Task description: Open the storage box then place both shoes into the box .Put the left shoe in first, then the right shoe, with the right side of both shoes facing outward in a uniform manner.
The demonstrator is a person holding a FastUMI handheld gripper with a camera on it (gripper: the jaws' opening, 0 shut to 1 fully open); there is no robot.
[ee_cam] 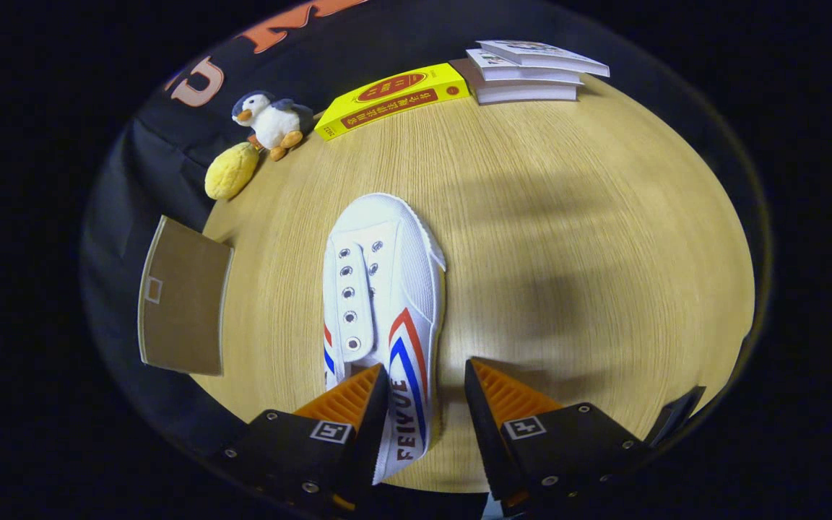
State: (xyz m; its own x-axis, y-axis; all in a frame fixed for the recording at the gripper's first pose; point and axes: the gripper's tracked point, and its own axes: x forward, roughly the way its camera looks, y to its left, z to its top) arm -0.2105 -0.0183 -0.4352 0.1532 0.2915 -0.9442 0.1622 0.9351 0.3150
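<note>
Your gripper (427,404) looks down steeply on a round wooden table (568,238), which is the biggest thing before you. The fingers are spread apart, and they pinch nothing. The left finger lies over the heel opening of the shoe; if it touches the shoe you cannot tell from here. The right finger stands free over bare wood, just beside the shoe's striped side.

The white shoe (387,289) lies flat on the table with its sole down. Its heel part sits between your fingers, nearer to the left one, and its toe points away from you, beyond the fingertips. The side with red and blue stripes and lettering faces the gap between the fingers. The eyelets have no laces in them.

To the left of the shoe, a flat brown board (181,300) hangs over the table's edge, with a small pale rectangle on it.

At the far side of the table you see a stack of books (524,72) with pale covers. Just beside it, to the left, lies a yellow book (394,97). Further left stands a small penguin plush toy (271,119), and touching it, or very near, lies a yellow lemon-shaped toy (230,171), close to the table's edge.
</note>
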